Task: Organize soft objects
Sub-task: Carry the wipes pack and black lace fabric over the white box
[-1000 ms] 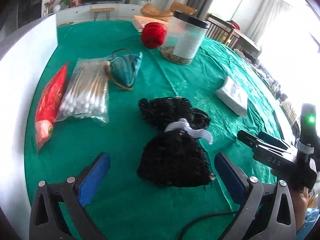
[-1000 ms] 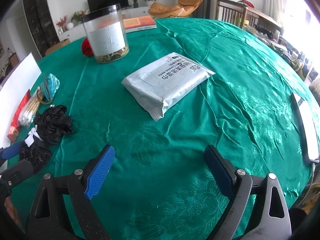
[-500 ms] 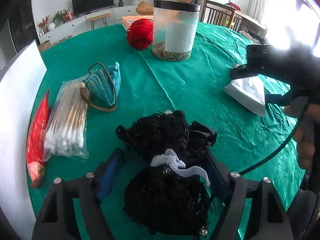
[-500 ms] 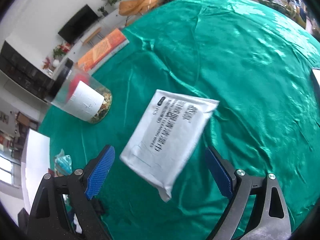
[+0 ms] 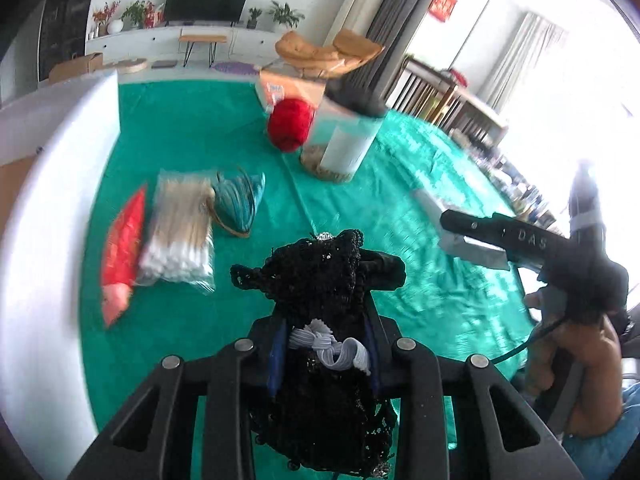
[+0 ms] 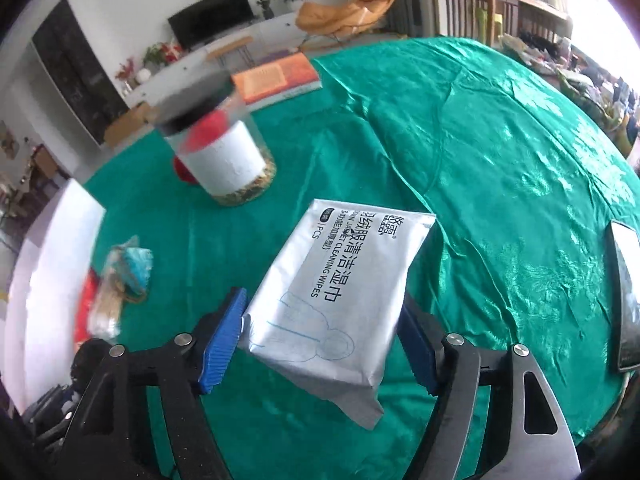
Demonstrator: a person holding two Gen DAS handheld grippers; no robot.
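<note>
The black sequined bundle (image 5: 320, 300) runs lengthwise away from the left wrist camera, its long axis along the fingers: one knotted lobe points out over the green tablecloth (image 5: 192, 152), the other hangs back under the gripper body. It is a crumpled, glittery black net fabric, cinched at its waist by a white elastic band (image 5: 332, 350) tied in a loose knot. The left gripper (image 5: 325, 354) is clamped tight on that waist, the blue pads nearly buried in the fabric, and the bundle is clear of the cloth. The silver wipes pack (image 6: 340, 292) sits between the fingers of the right gripper (image 6: 320, 332), its long axis pointing away and slightly right, the far end raised above the table and the near sealed edge drooping toward the camera. It is a flat, soft foil pouch with black printed lettering and a thin blue outline drawing. The right jaws are closing, and both blue pads (image 6: 222, 338) already press the pack's sides.
</note>
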